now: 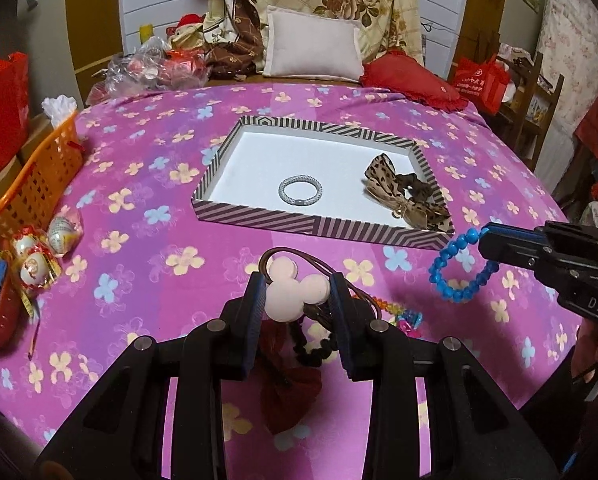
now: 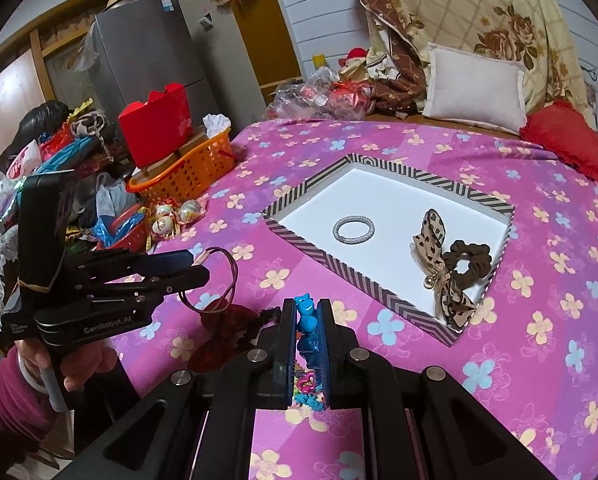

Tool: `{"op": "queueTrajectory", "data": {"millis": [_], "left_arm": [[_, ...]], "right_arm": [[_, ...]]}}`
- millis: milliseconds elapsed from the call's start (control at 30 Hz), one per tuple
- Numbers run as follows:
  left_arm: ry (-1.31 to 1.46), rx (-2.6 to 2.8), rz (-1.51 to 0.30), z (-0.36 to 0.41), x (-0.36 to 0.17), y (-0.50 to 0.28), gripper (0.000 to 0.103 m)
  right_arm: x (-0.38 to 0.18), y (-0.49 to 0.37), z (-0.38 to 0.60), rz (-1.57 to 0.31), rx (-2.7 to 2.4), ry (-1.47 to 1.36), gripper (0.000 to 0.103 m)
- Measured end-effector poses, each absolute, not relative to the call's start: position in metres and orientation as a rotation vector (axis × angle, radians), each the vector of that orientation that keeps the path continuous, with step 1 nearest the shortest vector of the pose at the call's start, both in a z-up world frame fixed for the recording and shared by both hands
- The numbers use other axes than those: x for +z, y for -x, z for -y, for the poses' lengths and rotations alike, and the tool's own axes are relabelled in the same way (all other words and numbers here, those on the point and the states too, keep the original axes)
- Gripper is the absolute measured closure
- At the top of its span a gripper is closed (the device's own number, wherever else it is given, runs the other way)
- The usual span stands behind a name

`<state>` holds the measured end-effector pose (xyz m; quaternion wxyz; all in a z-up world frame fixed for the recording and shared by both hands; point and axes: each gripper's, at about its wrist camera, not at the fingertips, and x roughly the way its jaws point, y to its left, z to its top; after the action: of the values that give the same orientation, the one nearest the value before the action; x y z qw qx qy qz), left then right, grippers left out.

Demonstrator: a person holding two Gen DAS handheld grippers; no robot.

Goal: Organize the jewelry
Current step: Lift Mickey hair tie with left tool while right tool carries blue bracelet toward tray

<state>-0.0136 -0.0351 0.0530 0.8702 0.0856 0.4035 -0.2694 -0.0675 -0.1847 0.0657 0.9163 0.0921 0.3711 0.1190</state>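
A striped tray [image 1: 315, 227] [image 2: 299, 240] lies on the pink flowered cloth. In it are a grey bracelet [image 1: 300, 191] [image 2: 353, 229] and a leopard-print bow scrunchie [image 1: 395, 188] [image 2: 447, 264]. My left gripper [image 1: 298, 285] [image 2: 203, 264] is shut on a pink mouse-shaped hair tie [image 1: 295, 288], its brown loop [image 2: 229, 280] hanging, just before the tray's near edge. My right gripper [image 2: 307, 312] [image 1: 483, 242] is shut on a blue bead bracelet [image 1: 455, 268] [image 2: 309, 320], held above the cloth near the tray's near right corner.
A dark red bow, a black scrunchie [image 1: 315, 354] and colourful beads [image 1: 407, 316] lie under the grippers. An orange basket [image 1: 39, 184] [image 2: 195, 168] and wrapped eggs [image 1: 35, 264] sit at the left. Pillows [image 1: 311, 50] lie behind the tray.
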Motion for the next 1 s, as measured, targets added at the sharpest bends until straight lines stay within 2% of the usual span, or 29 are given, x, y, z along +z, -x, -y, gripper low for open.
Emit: {"op": "queueTrajectory", "data": {"millis": [1000], "left_arm": [[-0.203,-0.506,-0.886,0.071,0.041,-0.018,0.072]], "right_arm": [[0.054,0.042,0.207,-0.792,0.208,-0.196,0.094]]}}
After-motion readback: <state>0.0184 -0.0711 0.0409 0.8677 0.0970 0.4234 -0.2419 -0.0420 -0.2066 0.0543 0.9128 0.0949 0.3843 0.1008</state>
